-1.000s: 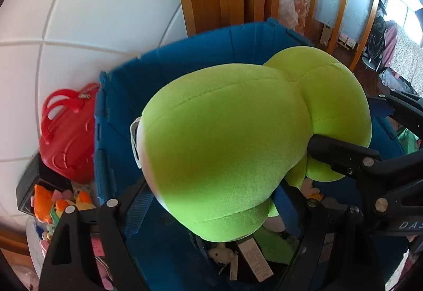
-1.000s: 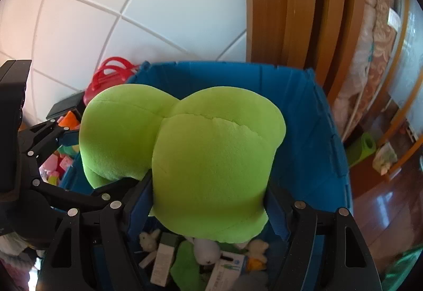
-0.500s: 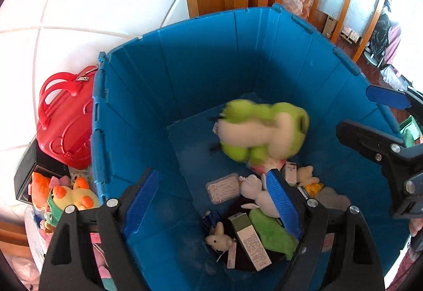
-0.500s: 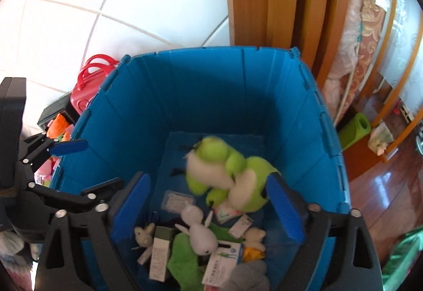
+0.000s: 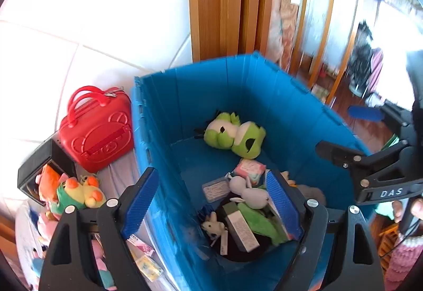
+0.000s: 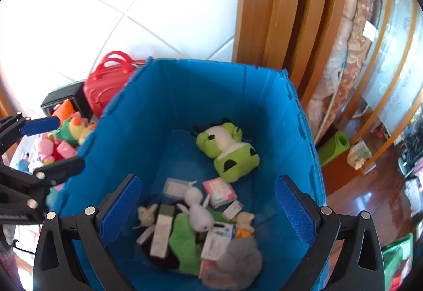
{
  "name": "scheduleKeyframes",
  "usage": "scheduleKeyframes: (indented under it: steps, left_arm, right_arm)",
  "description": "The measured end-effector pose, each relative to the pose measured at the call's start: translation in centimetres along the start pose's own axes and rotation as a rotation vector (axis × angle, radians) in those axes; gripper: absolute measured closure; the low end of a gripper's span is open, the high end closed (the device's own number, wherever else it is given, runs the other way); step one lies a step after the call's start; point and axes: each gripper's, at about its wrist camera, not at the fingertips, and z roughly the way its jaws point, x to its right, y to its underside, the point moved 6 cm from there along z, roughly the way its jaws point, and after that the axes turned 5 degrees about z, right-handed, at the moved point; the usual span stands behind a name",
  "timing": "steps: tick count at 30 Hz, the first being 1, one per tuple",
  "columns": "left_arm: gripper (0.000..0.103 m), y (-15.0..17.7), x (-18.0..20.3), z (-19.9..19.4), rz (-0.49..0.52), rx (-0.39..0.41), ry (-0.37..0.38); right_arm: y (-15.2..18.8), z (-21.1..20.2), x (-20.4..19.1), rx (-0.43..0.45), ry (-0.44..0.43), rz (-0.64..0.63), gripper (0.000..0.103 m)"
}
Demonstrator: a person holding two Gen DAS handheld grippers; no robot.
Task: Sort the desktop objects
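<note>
- Left wrist view: the left gripper (image 5: pixel 208 201) stands with its fingers wide and nothing between them, over the near-left wall of the blue bin (image 5: pixel 277 95). The green plush (image 5: pixel 234 134) lies on the bin floor near the far wall, well apart from the heap of small toys and cartons (image 5: pixel 243 211) at the near end. Left of the bin stand a red toy suitcase (image 5: pixel 96 130) and, nearer, some plush chicks (image 5: pixel 79 190). The right gripper (image 5: pixel 343 132) shows at the right edge, above the bin's right rim.
- Right wrist view: the right gripper (image 6: pixel 206 203) has its jaws opening, now very wide, with nothing between the fingers. The green plush (image 6: pixel 227 151) rests on its side toward the far-right corner of the bin (image 6: pixel 211 85), touching neither gripper. The small toys and cartons (image 6: pixel 195 225) crowd the near end, a white rabbit (image 6: pixel 198 209) on top.
- Handling, as a judgement: the plush looks light, soft and squashy, unlikely to slip or break. It is best pinched across its round body, where the stuffing gives the pads something to bite. The cartons look stiff and light, and would be better taken by their flat sides.
</note>
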Motion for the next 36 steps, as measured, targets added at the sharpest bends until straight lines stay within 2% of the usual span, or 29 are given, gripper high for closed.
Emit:
scheduleKeyframes:
  steps: [5, 10, 11, 15, 16, 17, 19, 20, 27, 36]
  left_arm:
    - [0.016, 3.8, -0.8, -6.7, -0.013, 0.150, -0.103]
    - [0.001, 7.9, -0.7, -13.1, -0.023, 0.322, -0.210]
    - [0.001, 8.6, -0.6, -14.4, -0.031, 0.357, -0.234]
    - [0.000, 12.4, -1.0, -18.6, -0.091, 0.445, -0.430]
    - [0.000, 13.2, -1.0, -18.9, -0.101, 0.436, -0.445]
    - [0.000, 13.7, -1.1, -18.8, -0.112, 0.419, -0.426]
    - [0.000, 15.0, -1.3, -18.2, -0.140, 0.370, -0.332]
    - [0.000, 15.4, -1.6, -17.8, -0.152, 0.351, -0.312]
    - [0.000, 18.4, -2.0, -17.3, -0.184, 0.277, -0.309]
    - [0.000, 20.9, -1.7, -18.5, -0.200, 0.264, -0.299]
  right_arm:
    - [2.9, -5.2, -2.8, 0.080, -0.007, 0.003, 0.000]
    - [6.3, -9.4, -6.0, 0.164, -0.007, 0.007, 0.000]
    - [7.1, -10.1, -6.7, 0.184, -0.002, 0.007, 0.000]
    - [9.9, -12.6, -8.8, 0.268, 0.032, 0.012, 0.000]
    - [10.7, -13.2, -9.4, 0.288, 0.029, 0.014, 0.000]
    - [11.5, -13.7, -9.9, 0.303, 0.020, 0.018, 0.000]
    - [13.0, -14.1, -10.8, 0.312, -0.003, 0.032, 0.000]
    - [13.6, -14.3, -11.1, 0.314, -0.007, 0.036, 0.000]
    - [17.2, -14.9, -13.4, 0.318, 0.054, 0.038, 0.000]
    - [19.5, -16.0, -14.0, 0.327, 0.077, 0.099, 0.000]
